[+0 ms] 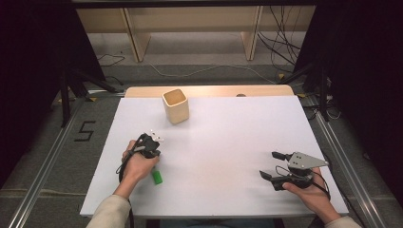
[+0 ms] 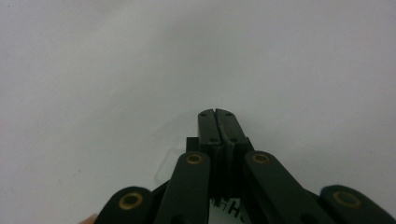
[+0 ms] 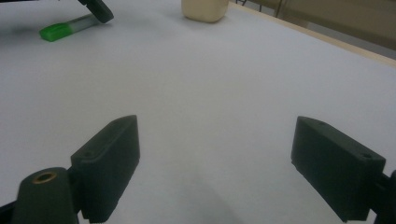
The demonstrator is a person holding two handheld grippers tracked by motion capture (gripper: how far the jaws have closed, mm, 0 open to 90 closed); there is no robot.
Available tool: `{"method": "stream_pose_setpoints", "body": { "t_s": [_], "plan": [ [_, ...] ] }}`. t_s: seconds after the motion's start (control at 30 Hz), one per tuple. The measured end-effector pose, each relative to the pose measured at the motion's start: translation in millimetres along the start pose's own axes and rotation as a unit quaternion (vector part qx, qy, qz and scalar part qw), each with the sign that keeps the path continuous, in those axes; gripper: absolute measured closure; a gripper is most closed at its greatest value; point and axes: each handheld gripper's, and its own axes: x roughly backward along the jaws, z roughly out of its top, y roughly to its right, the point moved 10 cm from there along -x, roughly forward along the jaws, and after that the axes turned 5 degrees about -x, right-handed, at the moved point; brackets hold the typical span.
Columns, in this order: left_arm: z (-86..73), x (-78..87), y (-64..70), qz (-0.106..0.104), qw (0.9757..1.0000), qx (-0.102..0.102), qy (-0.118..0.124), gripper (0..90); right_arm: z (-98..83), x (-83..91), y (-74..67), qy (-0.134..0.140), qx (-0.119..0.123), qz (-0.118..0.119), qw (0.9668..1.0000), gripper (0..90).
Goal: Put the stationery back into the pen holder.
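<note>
The green-capped marker [image 1: 157, 177] lies flat on the white worktop [image 1: 228, 137] near its front-left corner, just beside my left hand. My left gripper [image 2: 215, 113] points down at the bare surface next to it, jaws pressed together on nothing, probably poised before opening for a pick. The wooden cup [image 1: 176, 106] waits at the far edge, likely where it goes. My right gripper [image 3: 215, 154] rests by the front-right corner, jaws spread wide and empty, keeping clear.
</note>
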Motion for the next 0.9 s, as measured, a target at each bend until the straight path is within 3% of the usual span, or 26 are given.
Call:
{"method": "stream_pose_setpoints", "body": {
  "t_s": [0.33, 0.9],
  "plan": [
    [-18.8, 11.7, -9.1, 0.019, 0.9991, 0.008, -0.038, 90.0, 0.0, 0.2, 0.2, 0.001, 0.000, 0.000, 1.0000, 16.2],
    [-50.6, 31.6, -9.1, 0.008, 0.9975, 0.018, -0.067, 90.0, 0.9, -0.1, -0.4, 0.003, -0.001, 0.000, 1.0000, 16.3]
  ]
}}
